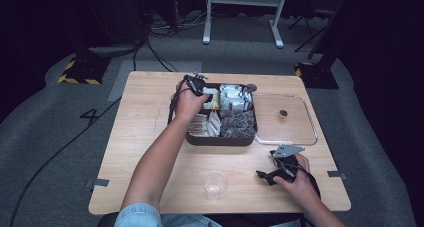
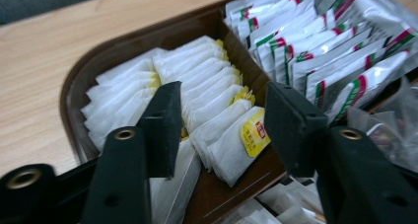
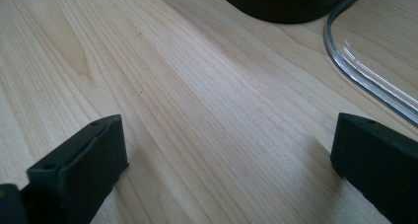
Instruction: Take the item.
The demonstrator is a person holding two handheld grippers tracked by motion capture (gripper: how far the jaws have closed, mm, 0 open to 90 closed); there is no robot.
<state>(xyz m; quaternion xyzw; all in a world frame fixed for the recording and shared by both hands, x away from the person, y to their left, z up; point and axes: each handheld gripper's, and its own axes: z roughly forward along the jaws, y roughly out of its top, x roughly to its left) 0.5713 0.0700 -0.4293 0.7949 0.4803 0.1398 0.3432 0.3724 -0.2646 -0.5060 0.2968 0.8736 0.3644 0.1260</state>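
A dark brown compartment tray [image 1: 220, 140] stands in the middle of the wooden table. My left gripper [image 1: 209, 97] hovers over its back left compartment, open. In the left gripper view its jaws straddle a row of white tea bags [image 2: 212, 98] with yellow tags [image 2: 255, 133]; nothing is held. Silver sachets with red and green stripes [image 2: 315, 41] fill the neighbouring compartment. My right gripper [image 1: 265, 176] rests low near the table's front right, open and empty, jaws wide apart over bare wood [image 3: 207, 135]. A clear plastic cup [image 1: 215, 185] stands upright near the front edge.
A clear lid [image 1: 310, 132] lies flat to the right of the tray, with a small brown object [image 1: 283, 114] on it. The lid's rim [image 3: 365, 81] and the tray's dark corner [image 3: 281, 7] lie beyond the right gripper. Grey floor, cables and a desk frame lie behind the table.
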